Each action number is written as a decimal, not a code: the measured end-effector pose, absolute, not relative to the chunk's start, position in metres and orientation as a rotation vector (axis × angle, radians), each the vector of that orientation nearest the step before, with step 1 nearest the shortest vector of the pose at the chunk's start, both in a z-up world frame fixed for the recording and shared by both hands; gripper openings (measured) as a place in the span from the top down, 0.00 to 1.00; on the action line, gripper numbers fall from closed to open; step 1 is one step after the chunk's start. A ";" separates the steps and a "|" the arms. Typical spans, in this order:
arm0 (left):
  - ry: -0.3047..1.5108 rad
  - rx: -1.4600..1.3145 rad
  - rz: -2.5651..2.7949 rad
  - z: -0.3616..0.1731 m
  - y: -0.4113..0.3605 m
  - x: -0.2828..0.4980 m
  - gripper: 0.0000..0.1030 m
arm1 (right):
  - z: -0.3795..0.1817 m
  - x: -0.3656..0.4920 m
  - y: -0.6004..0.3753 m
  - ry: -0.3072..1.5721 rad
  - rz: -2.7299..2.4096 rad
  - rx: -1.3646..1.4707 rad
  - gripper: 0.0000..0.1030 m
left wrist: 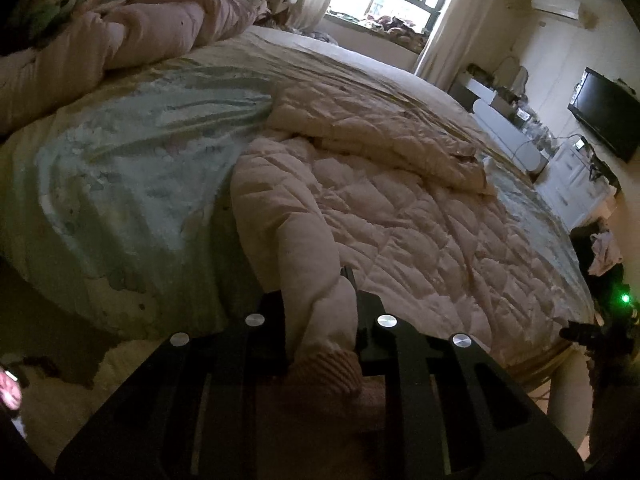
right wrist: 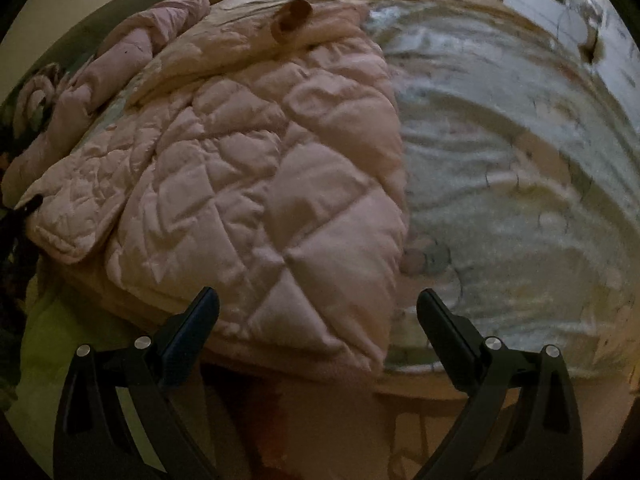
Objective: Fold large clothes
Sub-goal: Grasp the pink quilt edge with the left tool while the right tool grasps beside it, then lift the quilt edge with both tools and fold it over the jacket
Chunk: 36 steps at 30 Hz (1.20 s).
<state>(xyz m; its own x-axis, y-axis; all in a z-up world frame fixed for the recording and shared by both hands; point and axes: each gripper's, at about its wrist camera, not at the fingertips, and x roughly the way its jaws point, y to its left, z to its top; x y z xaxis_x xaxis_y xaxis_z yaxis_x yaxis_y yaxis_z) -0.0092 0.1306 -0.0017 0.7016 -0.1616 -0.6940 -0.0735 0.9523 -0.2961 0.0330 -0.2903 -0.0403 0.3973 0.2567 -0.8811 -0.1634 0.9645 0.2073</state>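
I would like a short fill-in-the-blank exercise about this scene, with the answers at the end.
1. The left gripper is shut on the jacket's ____.
2. The right gripper holds nothing; it is ____.
3. The pink jacket lies spread on the ____.
4. Daylight enters through the ____ behind the bed.

Answers: sleeve; open; bed; window

My pale pink quilted coat (left wrist: 384, 216) is showing a diamond-stitched pattern across its body, and its ribbed cuff (left wrist: 324, 372) is looking a slightly deeper pink. The bed sheet (left wrist: 132, 168) under it is showing mint green with a faded cream and pink floral print, paling to cream toward the bed's edges. My left gripper (left wrist: 320, 320) and right gripper (right wrist: 318, 312) are both showing matte black with silver rivets. Near the far left corner, a second padded garment (left wrist: 120, 36) is glowing dusty pink.
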 end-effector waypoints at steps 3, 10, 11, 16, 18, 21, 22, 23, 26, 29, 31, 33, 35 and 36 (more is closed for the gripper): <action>0.795 -0.315 -0.049 -0.002 0.131 -0.009 0.88 | -0.046 0.033 -0.301 1.145 0.253 0.176 0.32; 0.797 -0.313 -0.047 -0.001 0.131 -0.008 0.88 | -0.069 0.036 -0.304 1.226 0.286 0.276 0.52; 0.798 -0.312 -0.046 -0.001 0.131 -0.008 0.88 | -0.069 0.035 -0.302 1.225 0.298 0.277 0.55; 0.791 -0.308 -0.040 0.001 0.134 -0.005 0.88 | -0.029 0.031 -0.292 1.079 0.378 0.225 0.81; 0.781 -0.308 -0.035 0.004 0.136 -0.003 0.88 | -0.003 0.031 -0.288 0.979 0.408 0.217 0.82; 0.754 -0.305 -0.029 0.015 0.140 0.002 0.88 | 0.027 0.037 -0.286 0.855 0.436 0.216 0.83; 0.747 -0.304 -0.027 0.018 0.140 0.003 0.88 | 0.033 0.041 -0.287 0.825 0.441 0.221 0.83; 0.739 -0.304 -0.025 0.021 0.141 0.005 0.88 | 0.041 0.046 -0.287 0.792 0.446 0.233 0.83; 0.717 -0.301 -0.020 0.031 0.142 0.013 0.88 | 0.053 0.058 -0.290 0.737 0.449 0.258 0.84; 0.701 -0.288 -0.016 0.039 0.142 0.019 0.88 | 0.064 0.070 -0.291 0.686 0.458 0.283 0.84; 0.693 -0.289 -0.014 0.043 0.142 0.025 0.88 | 0.070 0.077 -0.292 0.667 0.456 0.295 0.84; 0.684 -0.286 -0.010 0.047 0.141 0.029 0.88 | 0.074 0.086 -0.291 0.647 0.456 0.302 0.84; 0.673 -0.277 -0.007 0.051 0.141 0.035 0.88 | 0.077 0.093 -0.289 0.632 0.453 0.301 0.84; 0.668 -0.274 -0.007 0.053 0.141 0.037 0.88 | 0.079 0.098 -0.288 0.625 0.451 0.303 0.84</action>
<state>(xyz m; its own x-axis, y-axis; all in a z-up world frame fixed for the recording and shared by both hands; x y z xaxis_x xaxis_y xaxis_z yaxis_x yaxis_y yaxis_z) 0.0371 0.1408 0.0534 0.7863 -0.0944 -0.6107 -0.0811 0.9640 -0.2533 0.0978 -0.2879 0.0789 0.7196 0.4906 -0.4914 -0.3121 0.8607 0.4022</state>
